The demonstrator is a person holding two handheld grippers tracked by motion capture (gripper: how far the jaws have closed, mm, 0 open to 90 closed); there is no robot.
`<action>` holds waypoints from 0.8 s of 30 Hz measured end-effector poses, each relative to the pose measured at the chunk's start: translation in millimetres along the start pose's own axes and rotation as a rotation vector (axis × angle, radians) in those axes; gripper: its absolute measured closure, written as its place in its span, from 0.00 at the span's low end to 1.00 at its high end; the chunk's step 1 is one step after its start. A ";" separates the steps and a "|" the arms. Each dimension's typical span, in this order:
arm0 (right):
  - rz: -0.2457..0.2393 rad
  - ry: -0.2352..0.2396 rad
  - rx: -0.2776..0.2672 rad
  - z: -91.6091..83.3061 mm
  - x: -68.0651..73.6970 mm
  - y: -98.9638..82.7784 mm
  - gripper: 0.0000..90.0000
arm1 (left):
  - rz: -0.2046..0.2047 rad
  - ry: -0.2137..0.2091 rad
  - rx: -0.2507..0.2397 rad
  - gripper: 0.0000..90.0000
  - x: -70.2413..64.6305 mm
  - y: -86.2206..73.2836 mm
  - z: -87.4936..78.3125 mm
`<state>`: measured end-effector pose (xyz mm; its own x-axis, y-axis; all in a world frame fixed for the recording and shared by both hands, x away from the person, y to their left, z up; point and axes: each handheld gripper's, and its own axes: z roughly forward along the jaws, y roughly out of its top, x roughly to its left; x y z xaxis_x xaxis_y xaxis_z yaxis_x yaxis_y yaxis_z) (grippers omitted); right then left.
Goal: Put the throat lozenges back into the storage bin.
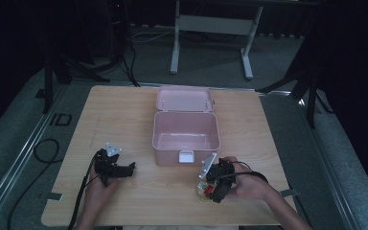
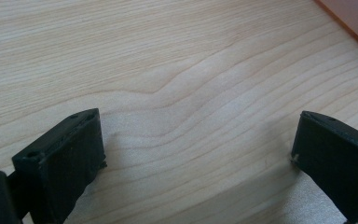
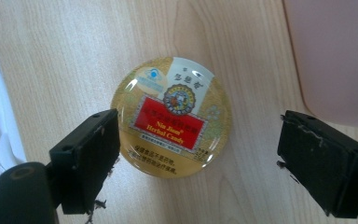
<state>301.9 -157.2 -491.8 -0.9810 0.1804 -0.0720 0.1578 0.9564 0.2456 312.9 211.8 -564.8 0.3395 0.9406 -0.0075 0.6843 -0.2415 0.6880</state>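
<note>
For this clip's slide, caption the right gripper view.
Open right tool poised over a round candy tin on the wooden table, beside the pink box.

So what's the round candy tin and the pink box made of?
The round candy tin looks like metal with a glossy printed lid: light glints off its gold rim. It could be shiny plastic. The pink box looks like matte plastic, smooth with rounded corners. The table looks like pale wood with visible grain.
</note>
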 end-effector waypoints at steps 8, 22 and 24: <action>-0.036 0.010 0.042 7.3 4.6 5.3 0.14 | -0.001 0.000 -0.001 0.03 -0.1 0.0 0.0; -0.061 0.028 0.088 14.9 8.6 12.0 0.14 | -0.002 0.001 0.000 0.03 -0.2 0.0 0.0; -0.068 0.028 0.095 16.2 8.9 12.9 0.14 | -0.002 0.000 -0.001 0.03 -0.1 -0.1 0.0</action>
<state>297.1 -139.5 -505.0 -0.9923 0.1091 -0.0581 0.0995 0.9839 0.1483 312.9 211.7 -564.9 0.3383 0.9410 -0.0086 0.6843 -0.2398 0.6886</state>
